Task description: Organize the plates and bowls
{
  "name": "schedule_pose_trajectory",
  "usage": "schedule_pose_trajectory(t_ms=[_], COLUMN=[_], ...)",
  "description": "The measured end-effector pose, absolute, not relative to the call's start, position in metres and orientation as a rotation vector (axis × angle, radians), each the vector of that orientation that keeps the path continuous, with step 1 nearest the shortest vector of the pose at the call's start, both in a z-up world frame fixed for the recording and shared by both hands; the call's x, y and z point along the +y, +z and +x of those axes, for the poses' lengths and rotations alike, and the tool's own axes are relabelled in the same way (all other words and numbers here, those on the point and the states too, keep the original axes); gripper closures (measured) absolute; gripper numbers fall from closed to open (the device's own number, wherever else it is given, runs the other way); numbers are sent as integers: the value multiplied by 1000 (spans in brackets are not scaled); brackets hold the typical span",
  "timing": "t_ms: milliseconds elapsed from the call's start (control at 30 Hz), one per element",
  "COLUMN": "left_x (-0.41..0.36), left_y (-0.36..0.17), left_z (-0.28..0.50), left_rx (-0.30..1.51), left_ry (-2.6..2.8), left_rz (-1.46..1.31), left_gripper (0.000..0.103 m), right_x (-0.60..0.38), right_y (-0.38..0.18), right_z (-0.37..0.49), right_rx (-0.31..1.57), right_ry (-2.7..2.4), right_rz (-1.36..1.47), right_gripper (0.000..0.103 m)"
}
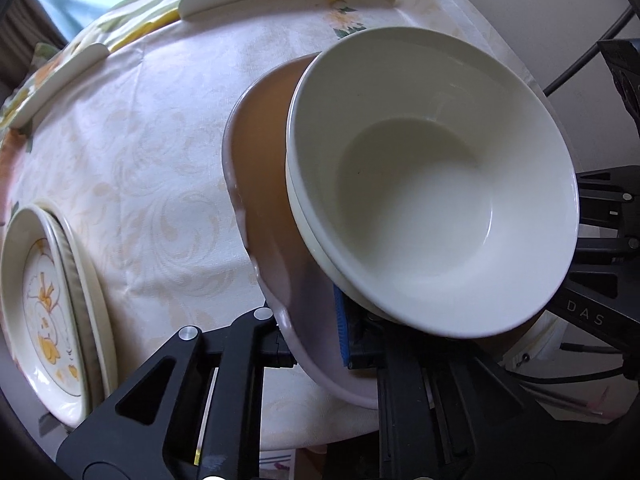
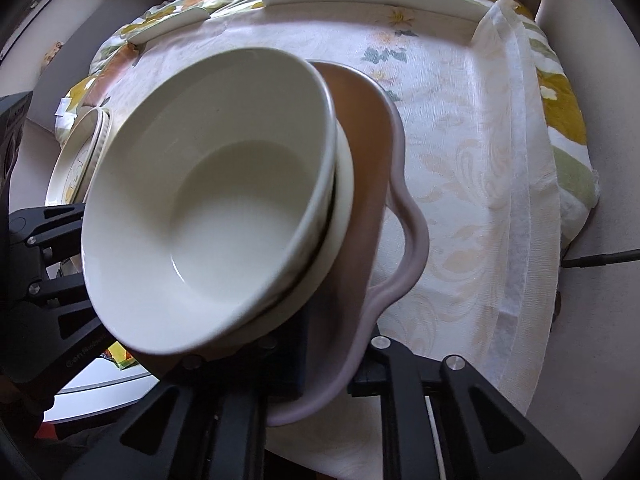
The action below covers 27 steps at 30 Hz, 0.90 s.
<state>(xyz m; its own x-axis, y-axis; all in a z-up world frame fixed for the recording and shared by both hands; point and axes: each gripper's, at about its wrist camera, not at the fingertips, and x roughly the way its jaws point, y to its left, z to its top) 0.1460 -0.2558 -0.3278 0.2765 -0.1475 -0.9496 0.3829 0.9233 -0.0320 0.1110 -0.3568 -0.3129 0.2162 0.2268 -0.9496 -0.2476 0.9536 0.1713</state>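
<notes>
Both claws, the left gripper point(image 1: 316, 344) and right gripper point(image 2: 320, 364), clamp a wavy-edged dish point(image 1: 256, 184) whose base is hidden under stacked white bowls point(image 1: 432, 184).

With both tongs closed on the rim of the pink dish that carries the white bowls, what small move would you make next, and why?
Probably a slow, level lift. The left tongs and right tongs each pinch the pink dish on opposite sides, and the stacked white bowls sit off-centre in it and look tilted, so any tipping might slide them.
</notes>
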Motion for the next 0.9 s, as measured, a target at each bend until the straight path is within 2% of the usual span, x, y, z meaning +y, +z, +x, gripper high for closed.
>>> schedule_pose_trajectory(t_ms=[533, 900], left_x=[-239, -181], left_y=[-302, -238], left_z=[133, 122], left_rx=[1099, 986], left_ry=[-310, -271], left_rz=[223, 223], left_gripper=[92, 92], right_x=[-350, -287], right_y=[-287, -232], right_z=[102, 96], right_rx=[1155, 1065], right_ry=[357, 370], right_rz=[-62, -104], right_gripper=[90, 90])
